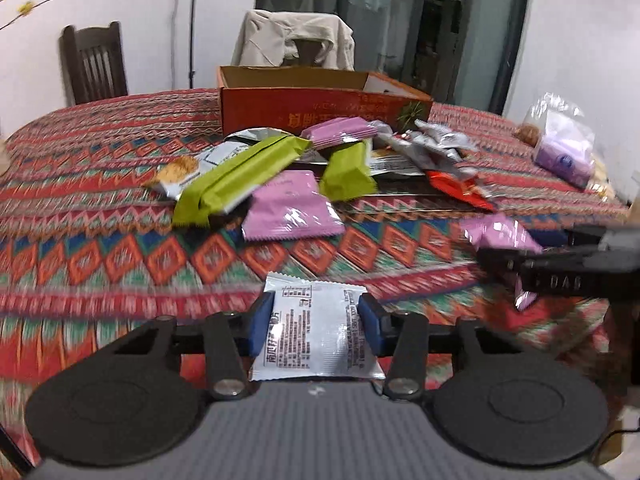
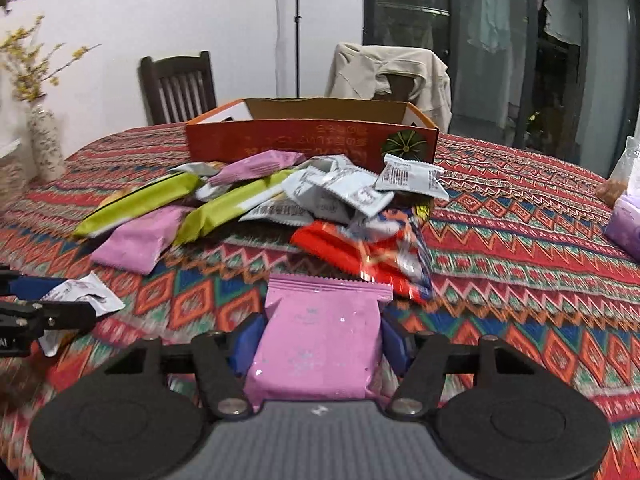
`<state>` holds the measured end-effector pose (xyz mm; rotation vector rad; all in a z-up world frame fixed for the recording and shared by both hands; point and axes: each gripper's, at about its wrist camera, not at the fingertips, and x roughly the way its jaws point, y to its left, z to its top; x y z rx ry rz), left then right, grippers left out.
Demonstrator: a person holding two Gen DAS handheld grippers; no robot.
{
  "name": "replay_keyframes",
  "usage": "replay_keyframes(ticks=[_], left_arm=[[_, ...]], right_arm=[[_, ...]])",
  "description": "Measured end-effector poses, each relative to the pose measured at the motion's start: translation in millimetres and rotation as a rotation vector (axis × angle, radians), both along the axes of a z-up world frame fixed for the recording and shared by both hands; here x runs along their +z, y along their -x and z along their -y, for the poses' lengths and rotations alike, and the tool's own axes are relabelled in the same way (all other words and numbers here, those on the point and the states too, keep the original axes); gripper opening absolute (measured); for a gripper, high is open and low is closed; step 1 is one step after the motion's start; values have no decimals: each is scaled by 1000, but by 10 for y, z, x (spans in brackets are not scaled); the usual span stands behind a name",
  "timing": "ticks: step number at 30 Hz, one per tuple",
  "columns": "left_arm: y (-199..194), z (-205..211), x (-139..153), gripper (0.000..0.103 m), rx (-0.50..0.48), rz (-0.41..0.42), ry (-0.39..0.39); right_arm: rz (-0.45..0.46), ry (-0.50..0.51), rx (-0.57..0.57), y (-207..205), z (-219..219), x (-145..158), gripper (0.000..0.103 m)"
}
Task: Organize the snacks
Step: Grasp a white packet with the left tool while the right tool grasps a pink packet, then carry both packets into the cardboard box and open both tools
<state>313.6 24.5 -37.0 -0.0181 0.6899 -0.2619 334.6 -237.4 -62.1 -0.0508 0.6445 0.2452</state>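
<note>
1. Left tongs (image 1: 316, 330) are clenched on a white packet (image 1: 316, 332), both blue pads pressing its sides.
2. Right tongs (image 2: 320, 342) are grasping a pink packet (image 2: 318, 340) the same way.
3. Snack pile (image 2: 280, 204) sits on the counter (image 2: 520, 240) at 12 o'clock, and the orange box (image 2: 312, 140) sits just behind it.
4. Probable step: carry to the box. Keep the squeeze gentle, lift above the pile, and clear the box wall before letting go.

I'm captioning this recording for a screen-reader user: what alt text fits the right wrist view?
The right gripper holds a pink snack packet between its blue pads above a patterned tablecloth. Beyond lies a heap of green, pink, white and red packets before an open orange box; the left gripper holds a white packet at left.
</note>
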Motion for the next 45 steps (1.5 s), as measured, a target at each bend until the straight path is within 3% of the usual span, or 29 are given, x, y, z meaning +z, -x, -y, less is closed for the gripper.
replay_keyframes(ticks=[8,12,16,23,27,31,34,37,41,45], left_arm=[[508,145,389,47,107,76,61],[440,189,738,47,145,122,54],[108,154,1198,48,170,186,64],[-1008,30,1953,48,248,238,89],[-1797,87,2184,48,260,217,74],[-2573,125,2270,48,271,188,55],[-3154,177,2138,48,249,143,46],[-3677,189,1765,48,259,87,38],[-4256,222,1104,48,267,45,-1],[-4675,210,580,48,283,-12,-51]], right_arm=[[48,-30,59,597,377,219,62],[104,-83,91,682,655,500,62],[163,-138,131,501,910,890,62],[288,-139,151,-376,1130,1848,62],[282,-132,164,-1204,1105,2310,62],[247,-110,165,-2050,928,2568,62],[186,-62,163,-2771,735,2554,62],[107,-16,146,-3540,502,2280,62],[-13,18,81,-4456,243,1578,62],[-110,28,40,-4876,72,867,62]])
